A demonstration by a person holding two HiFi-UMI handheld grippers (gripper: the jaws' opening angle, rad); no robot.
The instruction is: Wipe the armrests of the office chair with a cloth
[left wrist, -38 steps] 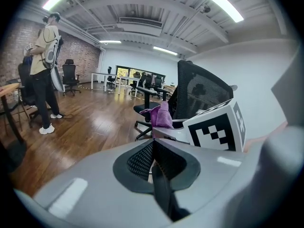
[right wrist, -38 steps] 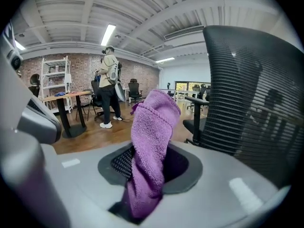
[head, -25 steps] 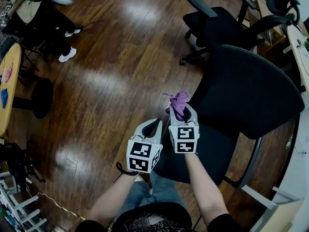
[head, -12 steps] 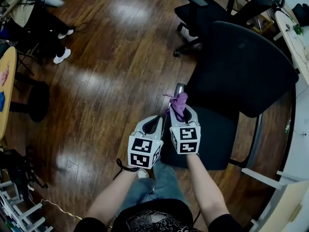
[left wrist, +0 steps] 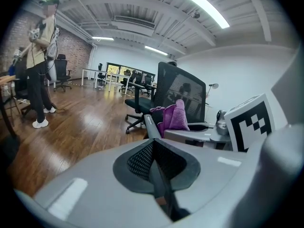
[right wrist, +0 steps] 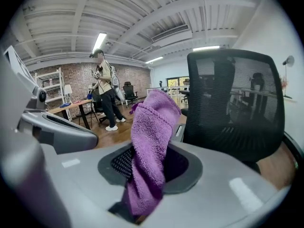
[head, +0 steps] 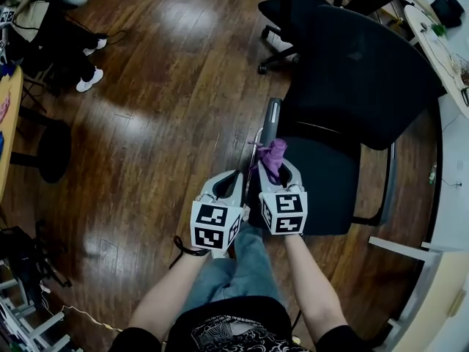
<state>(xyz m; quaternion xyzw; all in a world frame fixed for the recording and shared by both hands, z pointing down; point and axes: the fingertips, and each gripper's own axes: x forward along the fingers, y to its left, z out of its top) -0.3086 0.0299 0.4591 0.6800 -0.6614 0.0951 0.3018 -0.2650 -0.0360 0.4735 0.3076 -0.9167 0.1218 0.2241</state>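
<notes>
We look out on an open-plan office: black mesh office chairs (head: 364, 68), rows of desks (left wrist: 93, 71), a wooden floor (head: 161, 86), a brick wall (right wrist: 80, 82) and strip lights (left wrist: 204, 4) overhead.

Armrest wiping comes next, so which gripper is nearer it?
Right. The right gripper, shut on the cloth, sits just short of the armrest; the left gripper is beside it, farther left and back.
</notes>
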